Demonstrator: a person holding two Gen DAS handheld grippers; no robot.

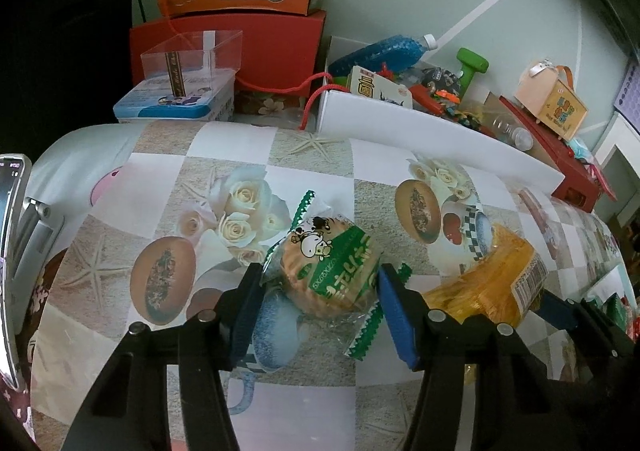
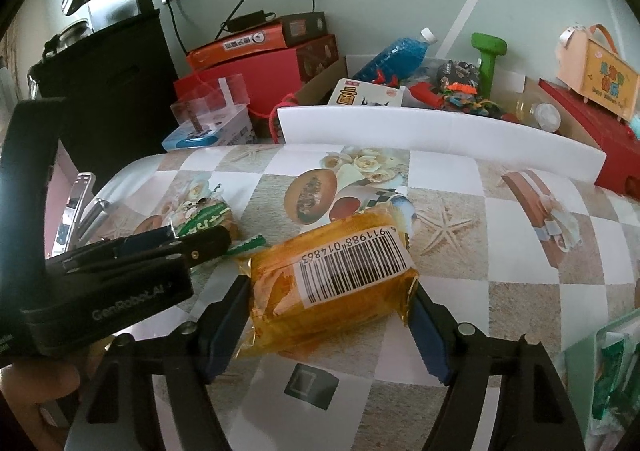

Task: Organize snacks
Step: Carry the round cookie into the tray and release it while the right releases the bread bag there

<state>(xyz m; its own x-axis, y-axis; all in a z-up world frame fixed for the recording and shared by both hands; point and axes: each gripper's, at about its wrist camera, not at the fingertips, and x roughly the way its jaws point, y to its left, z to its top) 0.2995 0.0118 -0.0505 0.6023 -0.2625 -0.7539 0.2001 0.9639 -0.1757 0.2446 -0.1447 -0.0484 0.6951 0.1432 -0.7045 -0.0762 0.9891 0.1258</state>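
Snacks lay side by side on our patterned tablecloth (image 1: 168, 187) — our left gripper (image 1: 320, 291) pinched the green-wrapped biscuit (image 1: 330, 269), while at its three o'clock our right gripper (image 2: 332, 299) clasped the orange packet (image 2: 320, 283).

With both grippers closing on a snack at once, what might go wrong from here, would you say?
1. The left gripper pinches the green cookie pack across the round biscuit; a hard squeeze may crack it.
2. The yellow packet is glossy film gripped near its ends by the right gripper; it could slip or sag when lifted.
3. The two grippers work side by side, almost touching; lifting together may make them collide.
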